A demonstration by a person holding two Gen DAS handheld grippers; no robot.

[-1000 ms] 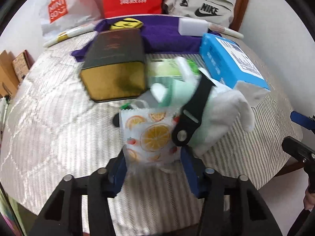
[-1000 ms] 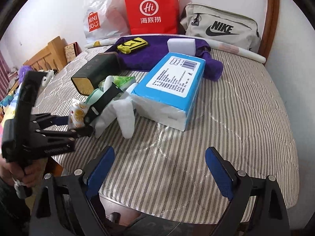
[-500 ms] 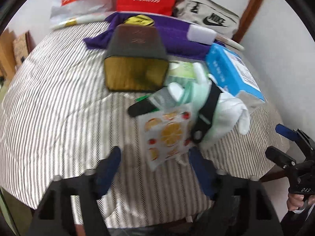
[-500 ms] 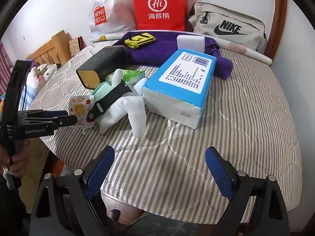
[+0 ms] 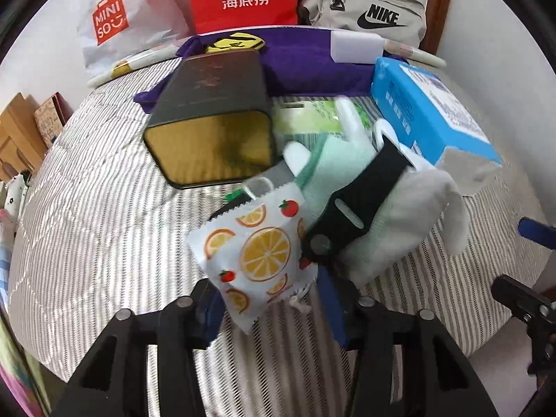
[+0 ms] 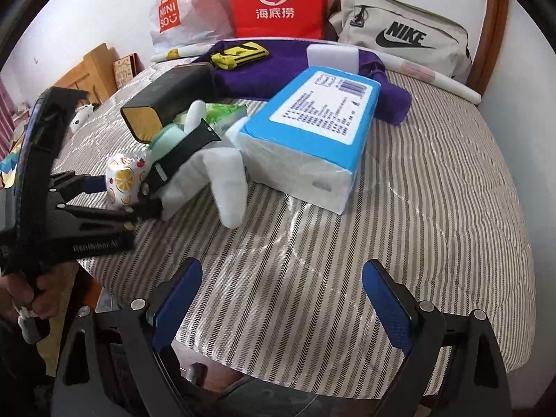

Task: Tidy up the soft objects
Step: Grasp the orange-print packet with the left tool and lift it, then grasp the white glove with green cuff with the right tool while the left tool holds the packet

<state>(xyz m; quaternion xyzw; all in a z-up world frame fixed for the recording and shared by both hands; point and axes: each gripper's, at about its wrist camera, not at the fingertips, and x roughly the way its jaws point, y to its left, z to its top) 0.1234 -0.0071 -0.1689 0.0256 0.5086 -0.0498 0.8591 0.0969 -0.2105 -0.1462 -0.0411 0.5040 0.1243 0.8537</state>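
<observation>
A small tissue pack printed with oranges [image 5: 255, 252] lies at the near edge of the striped mattress; it also shows in the right wrist view [image 6: 124, 181]. My left gripper [image 5: 269, 309] straddles the pack with a blue pad on each side; whether the pads press it I cannot tell. Behind it lie a white and mint plush toy [image 5: 392, 229] with a black strap [image 5: 354, 205] across it, and a green wipes pack [image 5: 305, 120]. My right gripper [image 6: 283, 304] is open and empty over the mattress's near edge.
A dark box with a gold end [image 5: 212, 121], a blue tissue pack [image 6: 312, 128], a purple cloth [image 6: 299, 66] with a yellow pouch [image 6: 239, 55] and a white block [image 6: 332, 57]. Red bag [image 6: 278, 0], Miniso bag [image 6: 180, 14] and Nike bag [image 6: 403, 34] at the wall.
My left gripper pulled back and opened wide off the orange pack half a second ago, and has now come forward again with its fingers narrowed around the pack. The right gripper has barely moved.
</observation>
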